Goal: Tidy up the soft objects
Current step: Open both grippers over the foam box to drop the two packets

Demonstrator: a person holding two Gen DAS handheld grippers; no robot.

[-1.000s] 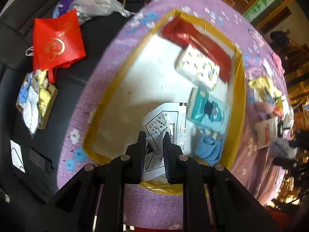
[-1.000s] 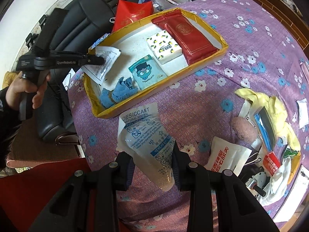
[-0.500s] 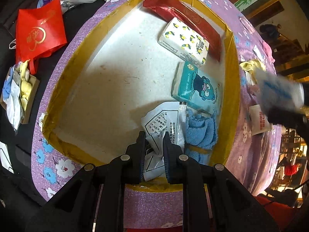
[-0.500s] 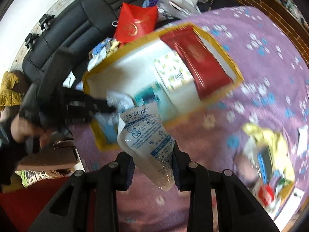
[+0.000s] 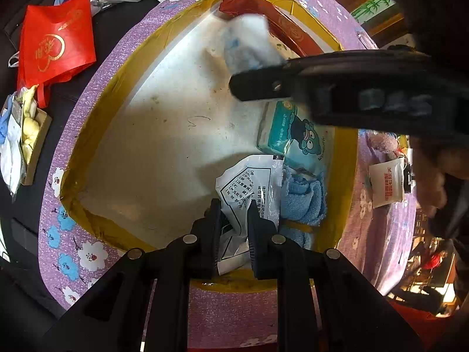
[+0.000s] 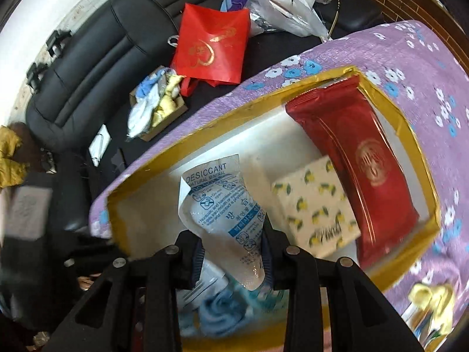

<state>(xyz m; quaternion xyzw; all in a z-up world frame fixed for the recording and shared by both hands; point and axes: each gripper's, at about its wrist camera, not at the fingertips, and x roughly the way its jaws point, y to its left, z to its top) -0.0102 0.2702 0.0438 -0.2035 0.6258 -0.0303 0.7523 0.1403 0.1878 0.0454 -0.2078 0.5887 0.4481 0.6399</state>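
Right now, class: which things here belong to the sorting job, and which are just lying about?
Belonging: gold-rimmed tray, desiccant pouch, white packet, blue cloth, lemon tissue pack, teal tissue pack, red pack.

Lying about: red bag, plastic bags, black sofa.

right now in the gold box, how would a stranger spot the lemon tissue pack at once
Find the gold-rimmed box on the purple flowered cloth. Along its far side lies a long red pack, and the lemon tissue pack sits right beside it. It is the only white, squarish pack dotted with small yellow lemons.
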